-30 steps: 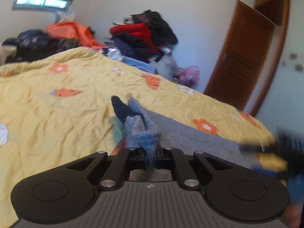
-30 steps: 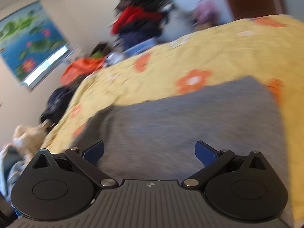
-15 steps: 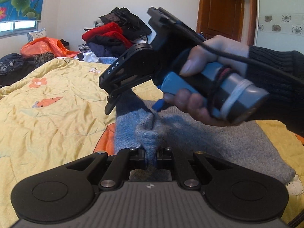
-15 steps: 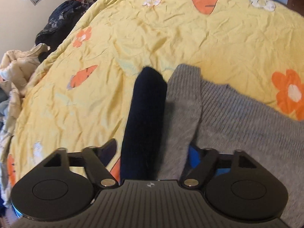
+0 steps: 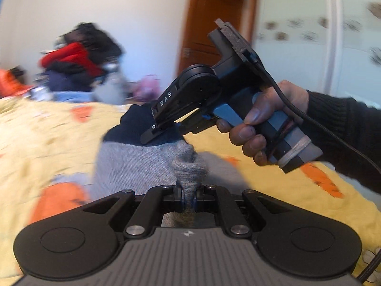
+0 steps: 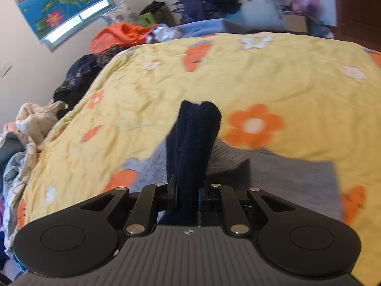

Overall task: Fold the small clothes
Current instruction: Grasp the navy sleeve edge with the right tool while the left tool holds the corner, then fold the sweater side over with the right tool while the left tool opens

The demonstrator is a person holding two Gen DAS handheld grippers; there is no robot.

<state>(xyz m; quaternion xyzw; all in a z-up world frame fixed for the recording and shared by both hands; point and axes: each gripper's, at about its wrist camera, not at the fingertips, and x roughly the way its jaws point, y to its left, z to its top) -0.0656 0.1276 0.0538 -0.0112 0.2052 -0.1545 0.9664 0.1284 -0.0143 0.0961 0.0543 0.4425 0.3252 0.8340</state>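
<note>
While pinched at both ends, sweater sleeve hangs lifted above yellow bedspread, grey knit along its length with a navy cuff at the far end. Far left in the left wrist view: blurred heap of red and dark clothes against the wall. Low centre: left gripper, jaws pressed together on a bunched fold of the grey knit, fabric squeezed up in a small knot just beyond the tips. Above and to the right of that: right gripper, tilted down, clamped on the navy cuff. Further right: hand wrapped around the gripper's handle, black ribbed sleeve behind it, thin cable trailing down. From the right wrist view: cuff standing up between closed jaws, grey body of the sweater lying flat on the bedspread at lower right, orange flower print just beside the cuff.
</note>
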